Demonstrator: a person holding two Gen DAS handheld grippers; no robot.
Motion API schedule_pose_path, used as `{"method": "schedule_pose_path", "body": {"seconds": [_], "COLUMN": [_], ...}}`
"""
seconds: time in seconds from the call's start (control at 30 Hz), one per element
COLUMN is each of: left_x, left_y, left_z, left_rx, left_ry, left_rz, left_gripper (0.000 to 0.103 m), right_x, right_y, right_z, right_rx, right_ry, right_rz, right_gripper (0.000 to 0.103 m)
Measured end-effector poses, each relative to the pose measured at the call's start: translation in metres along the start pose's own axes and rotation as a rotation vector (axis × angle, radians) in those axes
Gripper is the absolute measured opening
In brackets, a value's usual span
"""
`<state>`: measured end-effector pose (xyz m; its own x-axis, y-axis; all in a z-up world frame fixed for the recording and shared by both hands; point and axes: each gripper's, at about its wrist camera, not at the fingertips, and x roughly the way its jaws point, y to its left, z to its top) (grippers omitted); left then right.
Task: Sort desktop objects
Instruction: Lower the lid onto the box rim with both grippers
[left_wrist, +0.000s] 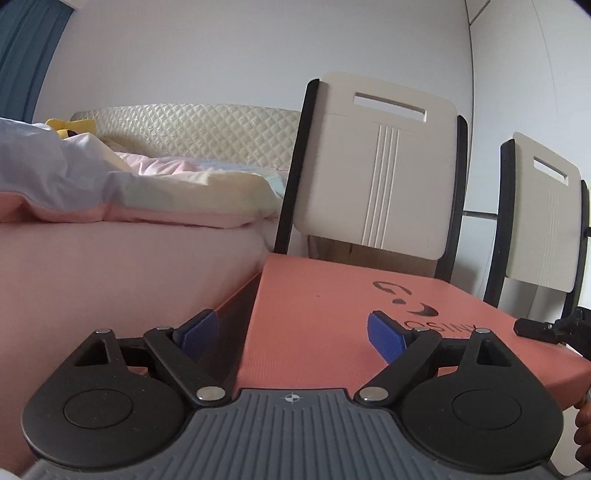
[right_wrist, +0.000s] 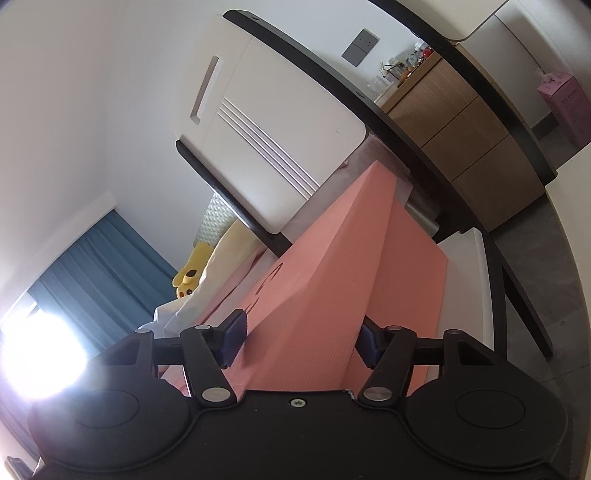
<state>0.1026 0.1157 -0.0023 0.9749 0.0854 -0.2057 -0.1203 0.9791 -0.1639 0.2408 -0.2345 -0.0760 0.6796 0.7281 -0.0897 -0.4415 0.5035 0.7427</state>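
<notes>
A salmon-pink foam block (left_wrist: 332, 314) sits between both grippers' blue pads. The left gripper (left_wrist: 291, 332) is spread wide — pads apart from it. The right gripper (right_wrist: 299, 341) straddles its edge — grip unclear.

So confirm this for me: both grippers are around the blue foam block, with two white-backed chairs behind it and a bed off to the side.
Not quite: the foam block is salmon pink, not blue; only the gripper pads are blue. The left wrist view shows it, with the left gripper around one edge, the two white-backed chairs behind and the bed alongside. The right gripper straddles it too.
</notes>
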Motion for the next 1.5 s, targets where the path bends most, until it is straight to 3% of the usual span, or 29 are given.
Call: {"method": "schedule_pose_path", "body": {"seconds": [0.4, 0.5, 0.57, 1.0, 1.17, 1.4, 1.5], "left_x": [-0.012, -0.014, -0.014, -0.016, -0.018, -0.019, -0.018], "left_y": [-0.004, -0.005, -0.006, -0.007, -0.005, -0.001, 0.003], "left_z": [-0.005, -0.006, -0.006, -0.007, -0.008, -0.007, -0.005], "left_rx": [0.012, 0.017, 0.019, 0.015, 0.009, -0.016, -0.032], "left_ry": [-0.036, -0.04, -0.036, -0.038, -0.042, -0.051, -0.053], "left_rz": [0.043, 0.052, 0.061, 0.071, 0.082, 0.096, 0.127], "left_gripper": [0.091, 0.091, 0.091, 0.091, 0.091, 0.091, 0.091], "right_x": [0.01, 0.013, 0.01, -0.032, -0.038, -0.035, -0.035], "right_y": [0.02, 0.025, 0.029, 0.039, 0.045, 0.056, 0.059], "right_z": [-0.009, -0.011, -0.011, -0.012, -0.017, -0.023, -0.023], "right_rx": [-0.031, -0.063, -0.103, -0.224, -0.249, -0.295, -0.315], "right_ry": [-0.001, 0.003, -0.003, 0.043, 0.086, 0.09, 0.082], "right_rz": [-0.056, -0.069, -0.092, -0.098, -0.043, -0.024, -0.021], "right_gripper": [0.066, 0.071, 0.08, 0.08, 0.073, 0.073, 0.061]}}
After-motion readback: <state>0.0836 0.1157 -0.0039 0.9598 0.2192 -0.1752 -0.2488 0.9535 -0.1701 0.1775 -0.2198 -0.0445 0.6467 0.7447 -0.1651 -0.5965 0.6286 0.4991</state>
